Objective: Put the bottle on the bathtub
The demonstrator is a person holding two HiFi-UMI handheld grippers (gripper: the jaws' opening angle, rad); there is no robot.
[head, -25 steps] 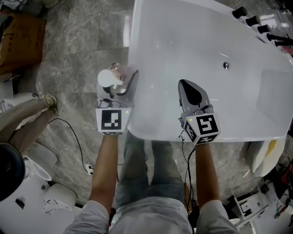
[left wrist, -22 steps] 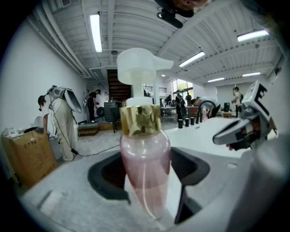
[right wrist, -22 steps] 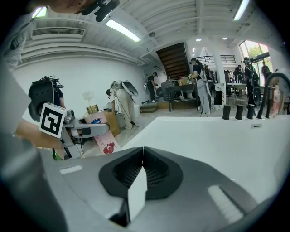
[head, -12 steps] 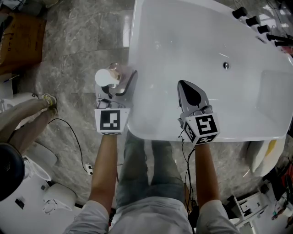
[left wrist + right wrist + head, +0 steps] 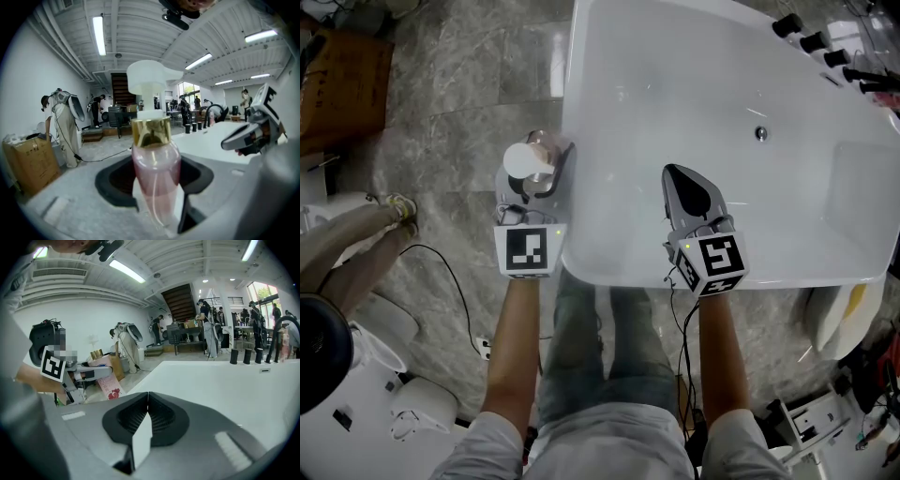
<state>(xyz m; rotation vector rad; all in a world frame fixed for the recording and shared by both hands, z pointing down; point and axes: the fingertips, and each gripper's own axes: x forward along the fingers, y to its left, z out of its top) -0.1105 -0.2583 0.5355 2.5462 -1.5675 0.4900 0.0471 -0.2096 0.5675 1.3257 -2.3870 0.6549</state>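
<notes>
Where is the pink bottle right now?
In the head view the pink bottle is at the left, between the jaws of the left gripper, which have just been closing on it, right beside the left rim of the bathtub.

Left gripper (image 5: 539, 161): held out ahead on a bare, nearly straight left forearm (image 5: 512, 347), tipped slightly downward, its marker cube (image 5: 529, 249) at the rear. Jaws have just been closing; the pads now lie against both sides of the bottle (image 5: 528, 161) standing upright between them. Right gripper (image 5: 680, 175): carried level with the left on the right forearm (image 5: 724, 352), angled further downward, cube (image 5: 712, 262) toward the body. Jaws together, tips meeting, nothing between them.
</notes>
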